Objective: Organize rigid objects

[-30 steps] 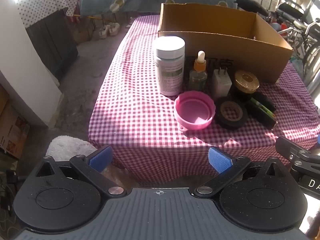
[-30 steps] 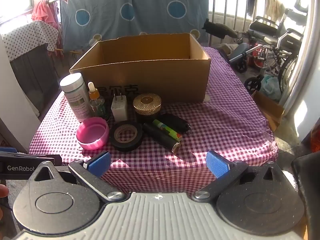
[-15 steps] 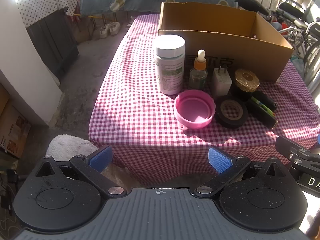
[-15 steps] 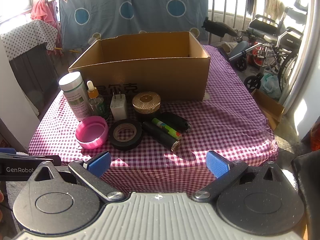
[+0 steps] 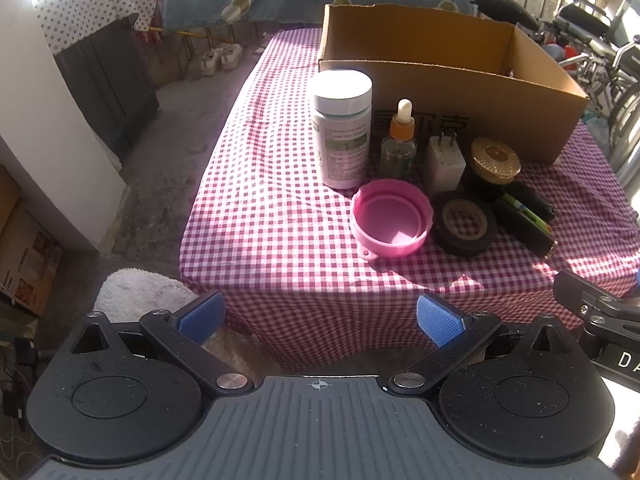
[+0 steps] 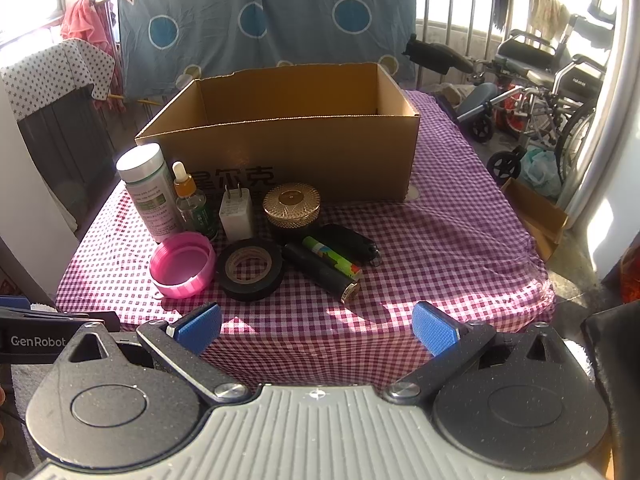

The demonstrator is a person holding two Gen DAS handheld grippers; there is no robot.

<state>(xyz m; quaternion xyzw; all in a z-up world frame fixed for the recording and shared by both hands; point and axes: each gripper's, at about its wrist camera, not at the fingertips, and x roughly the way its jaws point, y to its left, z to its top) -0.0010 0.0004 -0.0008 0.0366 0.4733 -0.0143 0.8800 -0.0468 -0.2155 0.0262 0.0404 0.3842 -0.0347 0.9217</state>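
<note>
An open cardboard box (image 6: 292, 148) (image 5: 460, 92) stands at the back of the checked table. In front of it are a white pill bottle (image 5: 342, 128) (image 6: 148, 192), a dropper bottle (image 5: 399, 140) (image 6: 192, 200), a white plug (image 5: 445, 160) (image 6: 236, 214), a gold-lidded jar (image 5: 494, 162) (image 6: 292, 208), a pink lid (image 5: 390, 218) (image 6: 182, 264), a black tape roll (image 5: 464, 222) (image 6: 250, 268) and dark tubes with a green stick (image 6: 332, 260) (image 5: 524, 216). My left gripper (image 5: 320, 318) and right gripper (image 6: 316, 328) are both open and empty, held off the table's near edge.
The red-checked tablecloth (image 6: 440, 248) hangs over the near edge. A wheelchair (image 6: 540, 92) and railing stand to the right, a blue curtain (image 6: 260, 12) behind. A dark cabinet (image 5: 104, 84) and a white fluffy cloth (image 5: 136, 292) are on the left floor.
Both grippers have drifted slightly; the table objects sit a little lower and closer in the right wrist view. Nothing was taken hold of.
</note>
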